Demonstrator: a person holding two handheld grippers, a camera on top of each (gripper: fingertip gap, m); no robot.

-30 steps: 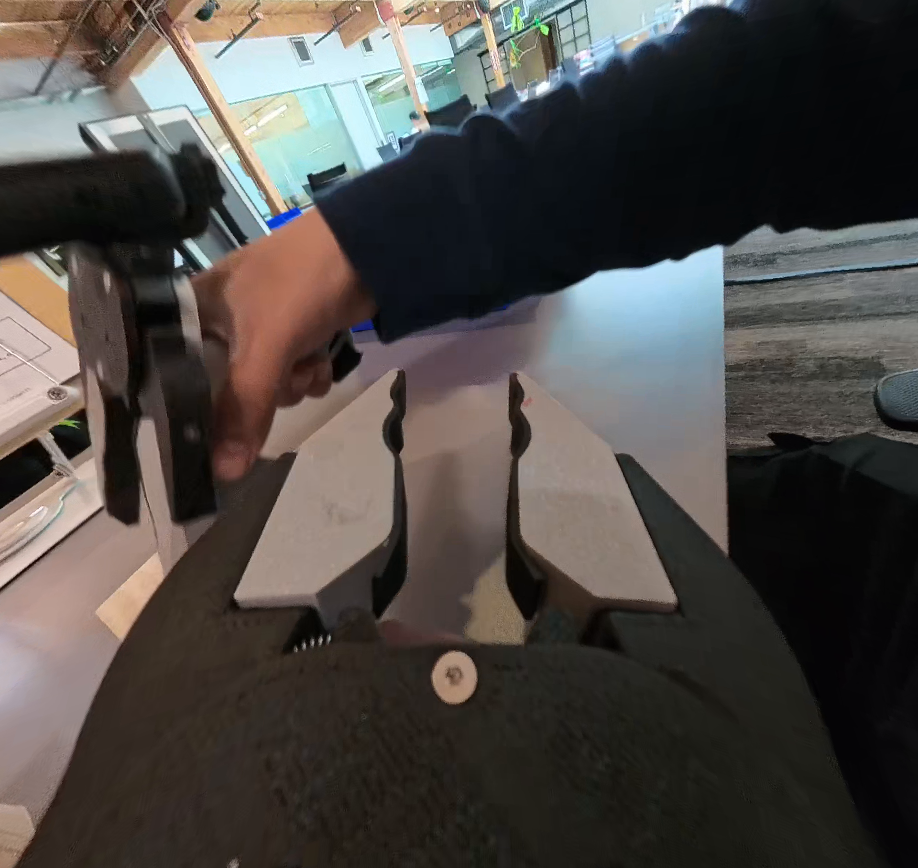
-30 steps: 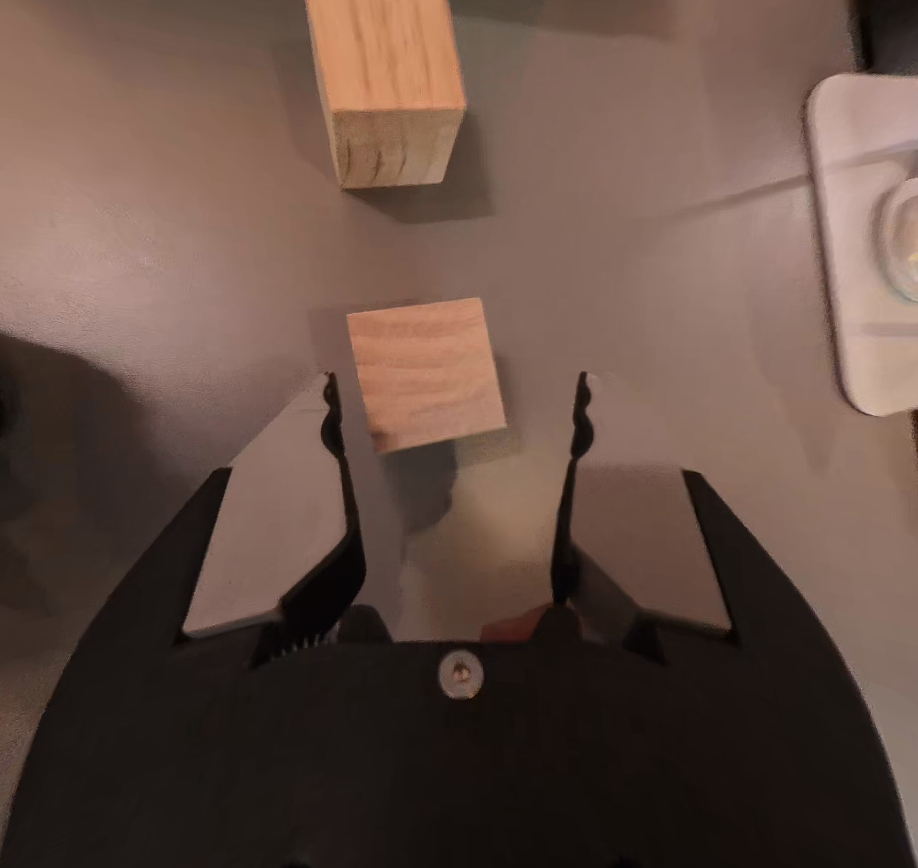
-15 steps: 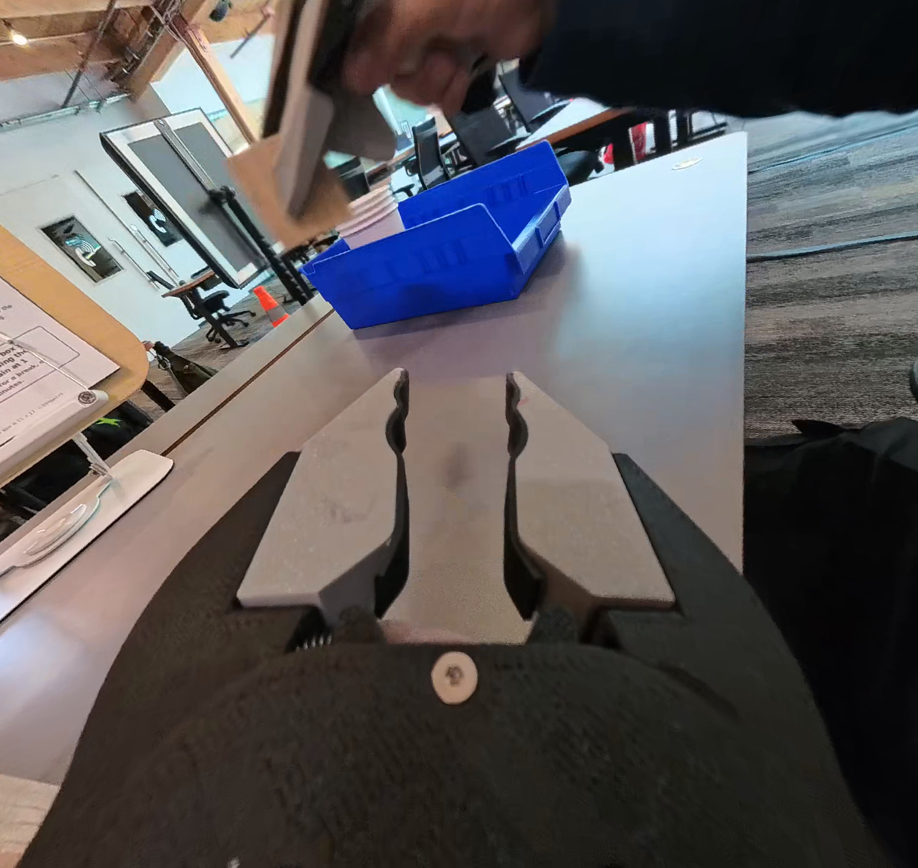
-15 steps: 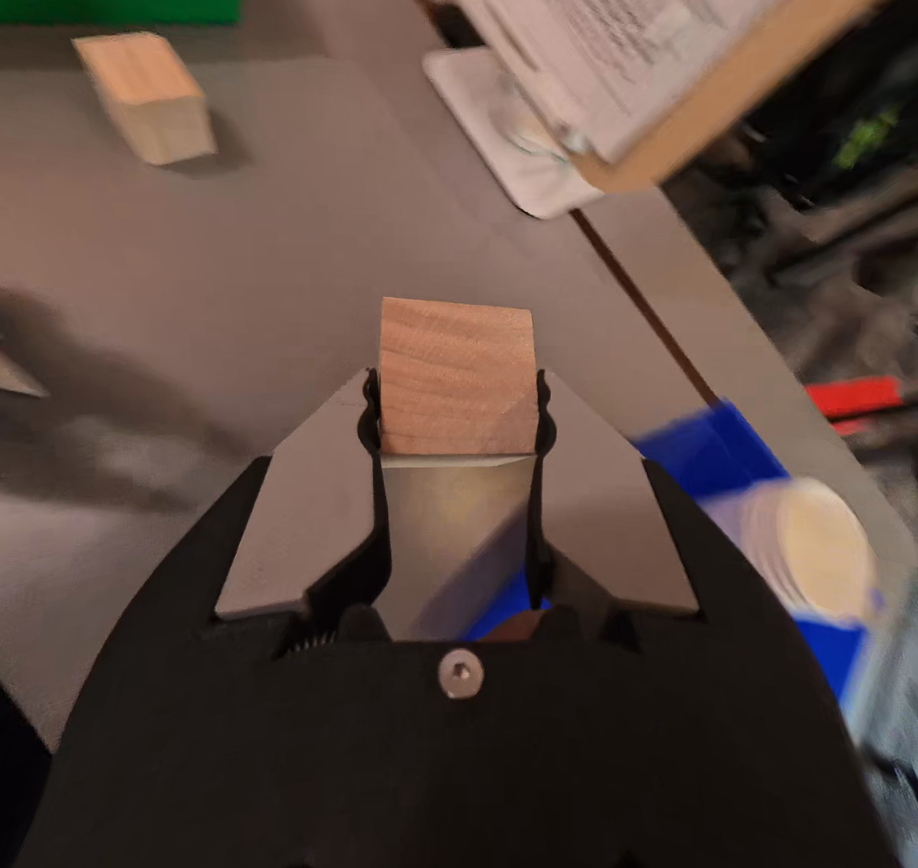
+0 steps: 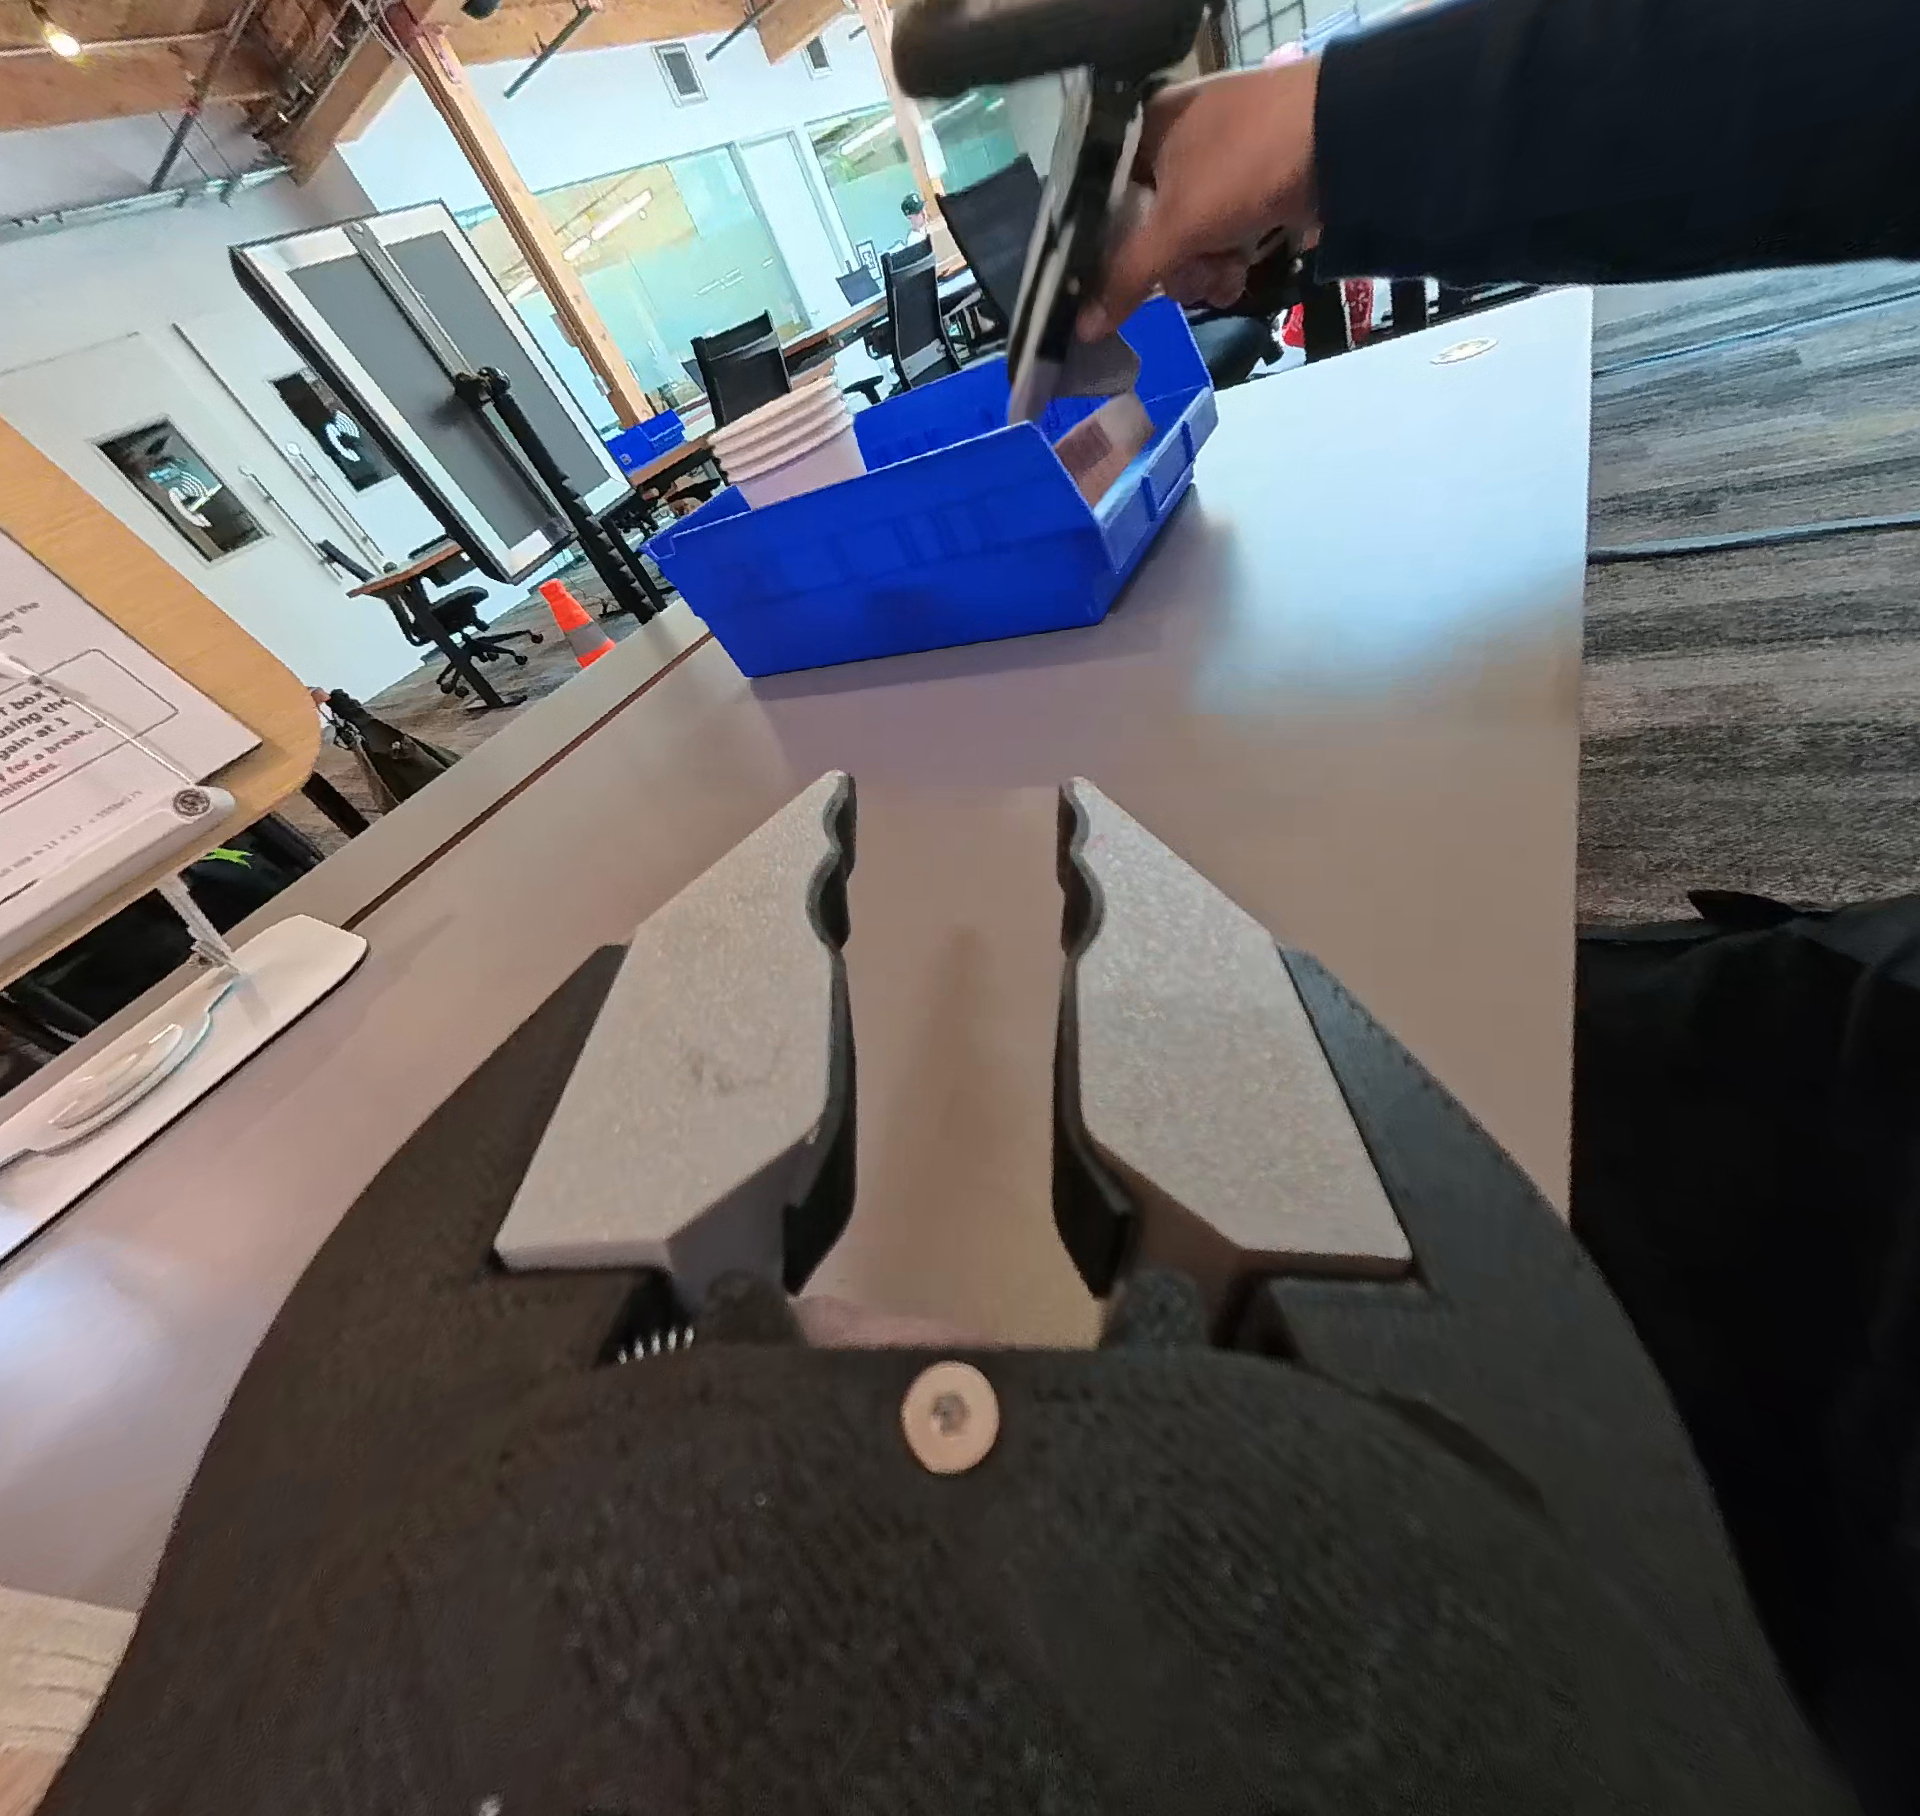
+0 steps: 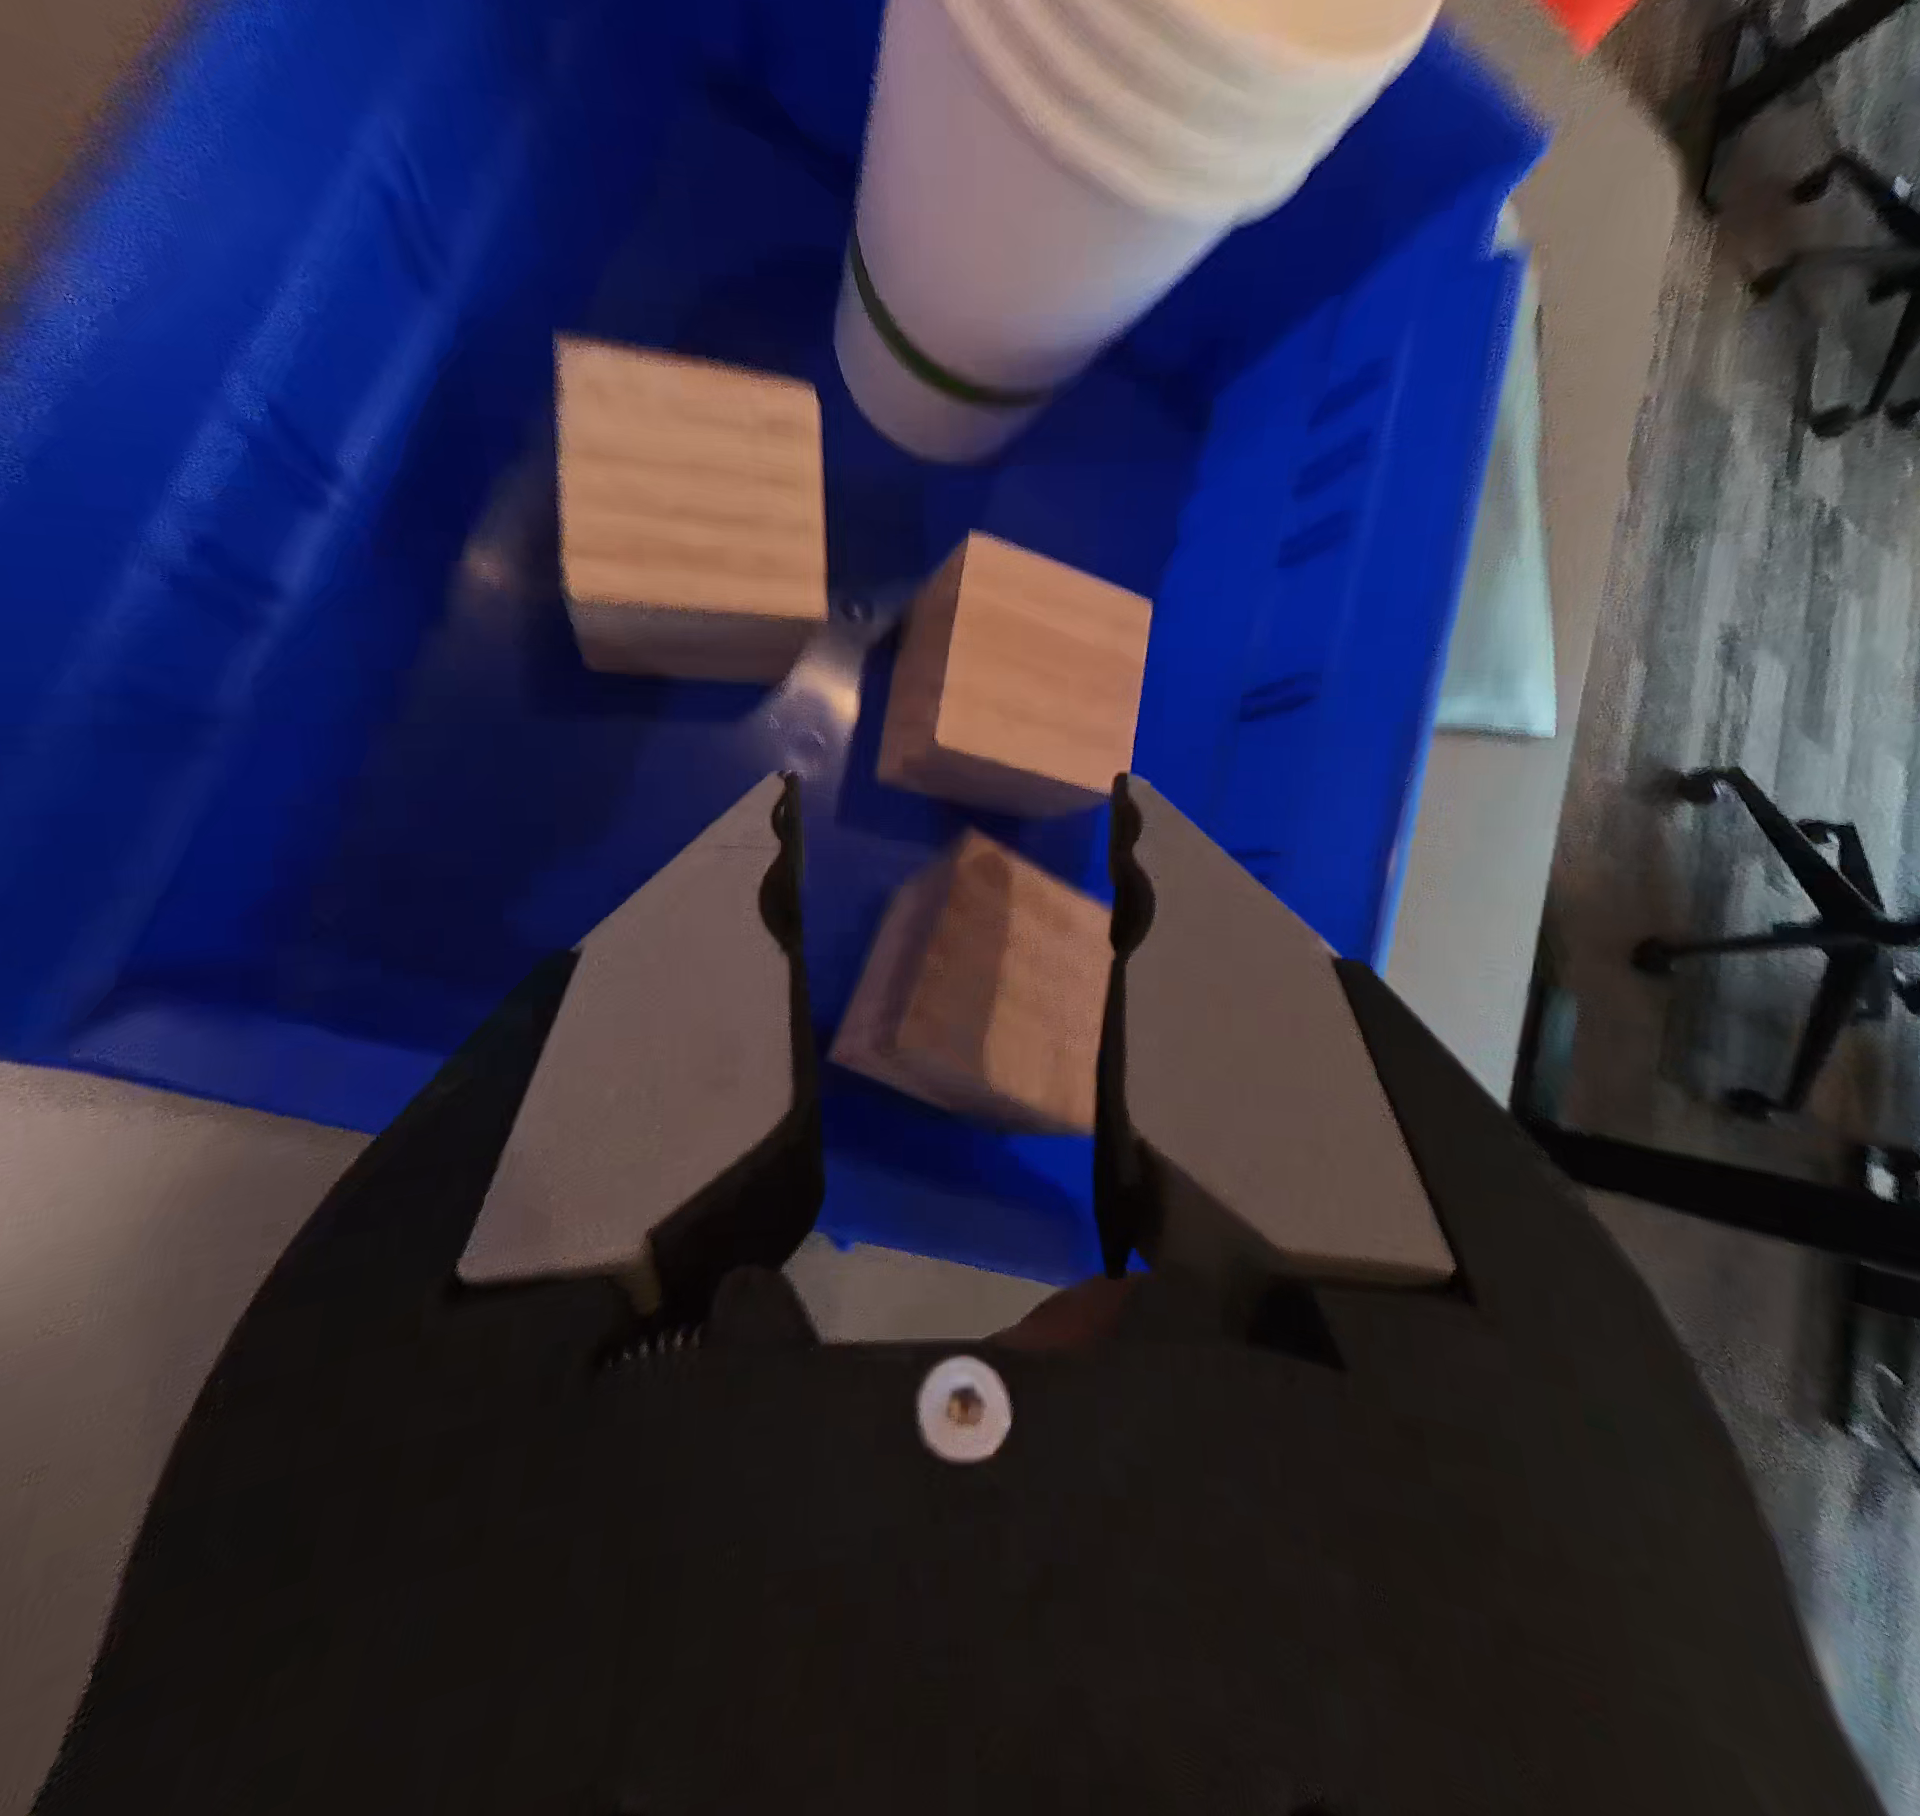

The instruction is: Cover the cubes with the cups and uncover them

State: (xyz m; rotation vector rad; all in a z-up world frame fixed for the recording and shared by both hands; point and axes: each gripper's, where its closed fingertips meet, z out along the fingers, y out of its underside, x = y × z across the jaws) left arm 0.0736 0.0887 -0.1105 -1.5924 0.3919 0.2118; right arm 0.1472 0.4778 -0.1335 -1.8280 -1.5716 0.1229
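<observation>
Left wrist view: the left hand-held gripper (image 5: 956,821) hovers low over the grey counter (image 5: 1351,727), jaws narrowly parted and bare; the blue bin (image 5: 935,561) with stacked cups (image 5: 795,441) sits well ahead. Right wrist view: the right hand-held gripper (image 6: 945,810) hangs over the bin, jaws apart; a wooden cube (image 6: 977,987) lies tilted between them, below, touching neither pad, two more cubes (image 6: 691,509) beyond.

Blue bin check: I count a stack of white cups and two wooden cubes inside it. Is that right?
Not quite. The blue bin holds three wooden cubes, not two: one on the left, one near the right wall, and a tilted one nearest the camera. The stack of white cups is in there as you said. The right wrist view shows this.
</observation>
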